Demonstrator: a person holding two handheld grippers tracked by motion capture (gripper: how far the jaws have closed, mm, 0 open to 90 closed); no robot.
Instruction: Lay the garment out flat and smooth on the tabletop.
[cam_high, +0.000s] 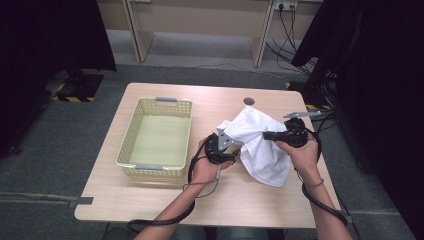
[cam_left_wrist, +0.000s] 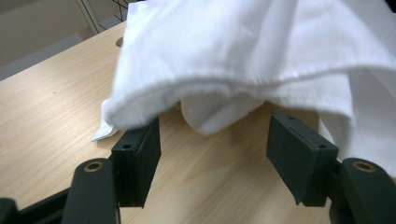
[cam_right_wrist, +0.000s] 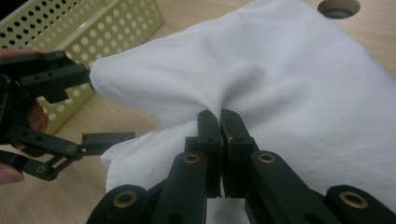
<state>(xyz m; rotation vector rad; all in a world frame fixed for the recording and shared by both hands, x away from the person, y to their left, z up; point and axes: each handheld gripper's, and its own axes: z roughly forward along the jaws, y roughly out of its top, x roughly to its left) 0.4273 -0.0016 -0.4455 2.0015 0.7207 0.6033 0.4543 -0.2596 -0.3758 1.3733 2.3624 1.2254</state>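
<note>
Cloth: a white, soft, crumpled fabric cloth (cam_high: 260, 142) lay at the right of the pale wooden tabletop (cam_high: 150, 197), partly lifted off it, with a fold bunched up between the two tools.
Right tool: the right tool (cam_right_wrist: 219, 122) was clenched on a pinch of the cloth near its middle; its black jaws met with fabric gathered between them.
Left tool: the left tool (cam_left_wrist: 212, 140) was released, jaws apart; the cloth's hem hung just above and in front of them, draping onto the left jaw, with nothing pressed between the pads.
Basket: a pale yellow perforated plastic basket (cam_high: 131, 131) stood on the left half of the tabletop, just beside the left tool and apart from the cloth.
Risk: the left tool could close on only the outer hem or on air, since the edge hung above the jaws, not between them; the fold would then sag or slip. The right tool's small pinch could also pull free if the hands drew apart.
Hand pose: both hands rested near mid-tabletop, forearms entering from the bottom of the high view; the left tool pointed right toward the cloth, the right tool pointed left into it.
</note>
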